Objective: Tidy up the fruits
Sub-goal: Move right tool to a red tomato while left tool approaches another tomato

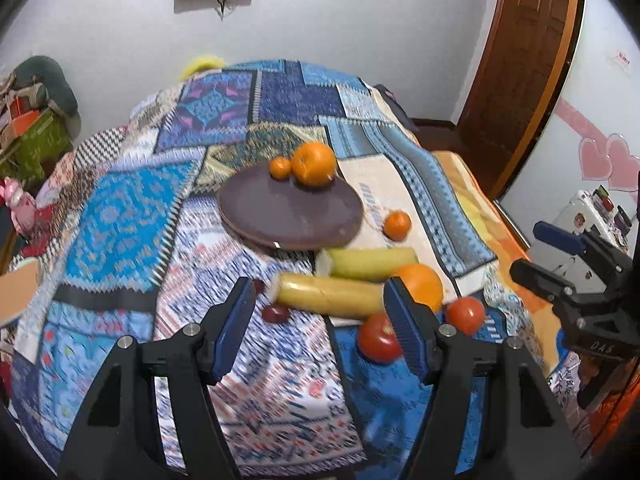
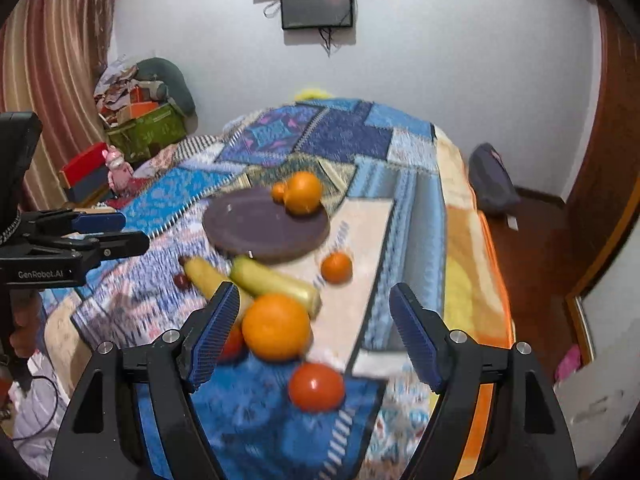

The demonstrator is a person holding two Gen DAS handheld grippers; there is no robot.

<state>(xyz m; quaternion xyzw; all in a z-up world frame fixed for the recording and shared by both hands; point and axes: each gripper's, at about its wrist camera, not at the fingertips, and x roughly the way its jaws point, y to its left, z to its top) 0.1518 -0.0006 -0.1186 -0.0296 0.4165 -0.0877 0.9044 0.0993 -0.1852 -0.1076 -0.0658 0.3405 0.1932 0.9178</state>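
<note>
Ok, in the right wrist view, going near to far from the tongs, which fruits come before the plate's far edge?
Tomato → big orange → small orange → dark round plate → orange on the plate.

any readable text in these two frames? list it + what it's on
"GenRobot.AI": white print on the black body of the left tongs, right wrist view.
"DAS": faint embossed letters on the black body of the right tongs, left wrist view; reading uncertain.
Red sign on the wall by the door: too small to read.
Handwriting on white material under the right tongs: illegible.
Green box in the corner: print blurred.
</note>
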